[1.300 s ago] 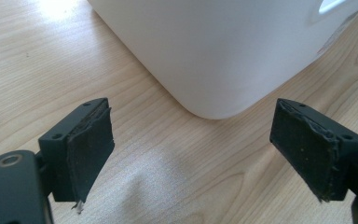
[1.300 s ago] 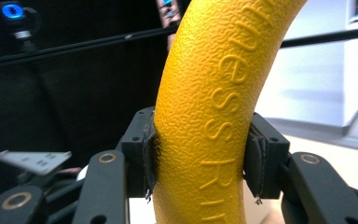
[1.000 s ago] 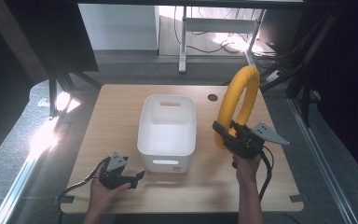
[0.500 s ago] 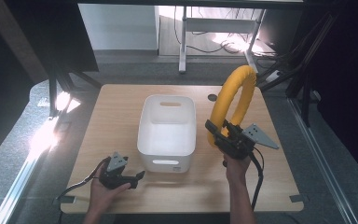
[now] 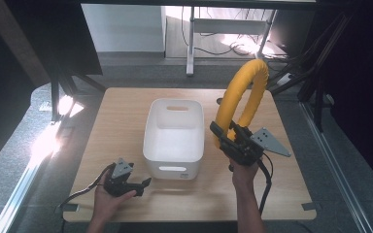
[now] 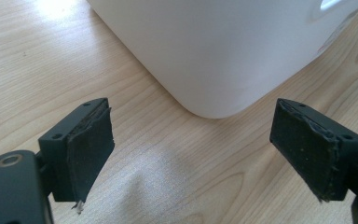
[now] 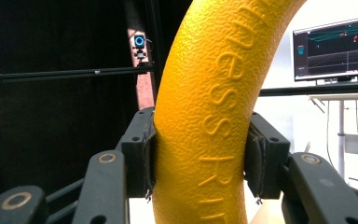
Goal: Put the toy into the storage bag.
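A big yellow foam ring (image 5: 243,97) stands upright in the air just right of the white bin (image 5: 175,170), held at its lower part by my right gripper (image 5: 227,139). Seen from the right gripper view, both pads squeeze the ring (image 7: 205,116), whose embossed letters run up its side. The bin sits mid-table, and its inside looks bare. My left gripper (image 5: 140,185) rests low at the front left of the table, open. The left gripper view has its jaws wide apart over bare wood, pointing at the bin's rounded near corner (image 6: 214,60).
The wooden table (image 5: 121,116) has a small dark hole (image 5: 219,101) at the back, right of the bin. Black frame bars and a bright floor lie past the table's edges. A monitor (image 7: 335,46) stands beyond the ring.
My right gripper has carried the yellow ring leftward, closer to the bin's right side. The left gripper has stayed in place.
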Motion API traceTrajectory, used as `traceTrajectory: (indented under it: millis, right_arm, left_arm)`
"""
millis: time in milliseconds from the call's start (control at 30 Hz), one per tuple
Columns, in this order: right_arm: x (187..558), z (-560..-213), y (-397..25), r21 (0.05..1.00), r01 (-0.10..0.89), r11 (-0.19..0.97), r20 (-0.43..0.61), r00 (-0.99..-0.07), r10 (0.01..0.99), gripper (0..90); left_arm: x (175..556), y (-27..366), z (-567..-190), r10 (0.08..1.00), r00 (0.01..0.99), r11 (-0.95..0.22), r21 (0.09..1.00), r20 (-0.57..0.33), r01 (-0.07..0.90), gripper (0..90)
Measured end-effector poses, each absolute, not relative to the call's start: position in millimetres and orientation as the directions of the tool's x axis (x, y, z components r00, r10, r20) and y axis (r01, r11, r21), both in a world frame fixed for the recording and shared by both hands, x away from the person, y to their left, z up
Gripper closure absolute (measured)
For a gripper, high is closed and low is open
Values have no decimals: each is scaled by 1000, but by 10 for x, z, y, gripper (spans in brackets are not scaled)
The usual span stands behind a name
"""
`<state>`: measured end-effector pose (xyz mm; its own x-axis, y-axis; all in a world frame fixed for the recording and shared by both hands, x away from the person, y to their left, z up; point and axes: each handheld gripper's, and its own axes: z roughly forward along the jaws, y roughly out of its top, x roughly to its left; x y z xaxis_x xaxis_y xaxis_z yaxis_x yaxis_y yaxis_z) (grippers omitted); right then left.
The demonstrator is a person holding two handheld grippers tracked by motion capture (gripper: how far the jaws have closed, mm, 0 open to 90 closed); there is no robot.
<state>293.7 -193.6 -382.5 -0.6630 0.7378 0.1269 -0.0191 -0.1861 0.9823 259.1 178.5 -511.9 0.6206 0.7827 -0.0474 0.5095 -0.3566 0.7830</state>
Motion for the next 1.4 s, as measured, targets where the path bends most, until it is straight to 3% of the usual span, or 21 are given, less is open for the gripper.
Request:
traceTrajectory:
  millis: [1400]
  right_arm:
    - [2914,-3385,-1508,984,-84,-154,48,-716,696,515]
  left_arm:
    - [2596,1796,-5112,781,623,-360,783,-45,507,133]
